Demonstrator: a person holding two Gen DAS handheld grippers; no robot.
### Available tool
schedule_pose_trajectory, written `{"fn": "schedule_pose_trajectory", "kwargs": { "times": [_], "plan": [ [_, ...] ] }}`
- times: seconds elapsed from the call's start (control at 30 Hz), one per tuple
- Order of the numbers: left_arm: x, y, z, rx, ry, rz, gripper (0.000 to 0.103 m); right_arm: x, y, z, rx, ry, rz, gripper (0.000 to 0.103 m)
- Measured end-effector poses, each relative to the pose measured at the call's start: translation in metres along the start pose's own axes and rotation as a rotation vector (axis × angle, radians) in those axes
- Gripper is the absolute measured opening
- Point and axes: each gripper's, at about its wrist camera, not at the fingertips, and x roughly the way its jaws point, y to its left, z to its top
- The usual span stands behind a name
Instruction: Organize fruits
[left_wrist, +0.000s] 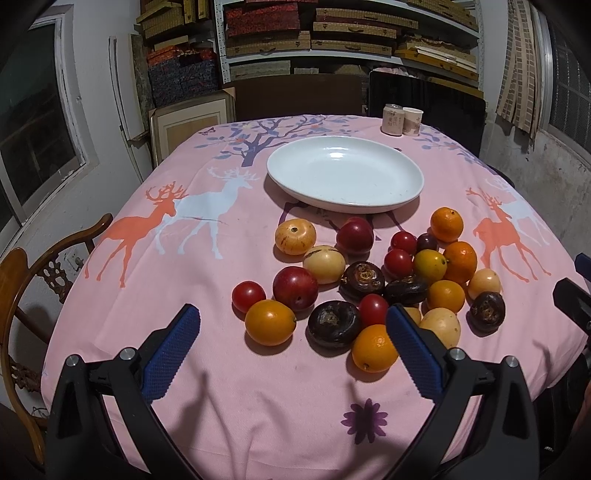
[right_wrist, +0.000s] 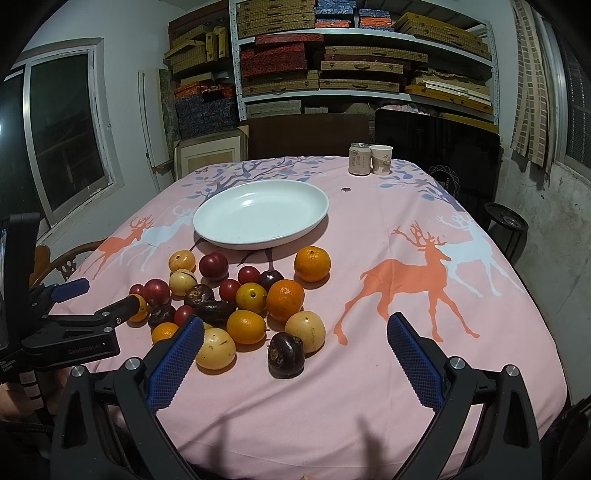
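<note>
A counter covered by a pink tablecloth (left_wrist: 229, 406) printed with deer carried a loose pile of fruit (left_wrist: 369, 280) on its near half. The pile mixed oranges, red plums, small red tomatoes, pale yellow round fruits and dark wrinkled ones, lying touching or just beside each other. The spread ran longest from side to side across the counter. Just behind it sat a white oval plate (left_wrist: 291, 184), its long axis also crosswise, with nothing on it.

The left tongs (left_wrist: 293, 332) hung above the near edge of the pile, jaws spread wide and gripping nothing. The right tongs (right_wrist: 295, 341) hung over the pile's right end, likewise spread wide and gripping nothing, a dark fruit (right_wrist: 286, 355) lying between the blue pads. A can (right_wrist: 359, 158) and a paper cup (right_wrist: 381, 159) stood side by side at the far edge.
</note>
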Motion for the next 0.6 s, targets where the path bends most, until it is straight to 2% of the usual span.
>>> {"fn": "schedule_pose_trajectory", "kwargs": {
  "times": [0.6],
  "plan": [
    [0.0019, 0.0052, -0.0013, -0.01, 0.013, 0.004, 0.099, 0.003, 0.0027, -0.0038, 0.002, 0.015, 0.008, 0.099]
  ]
}}
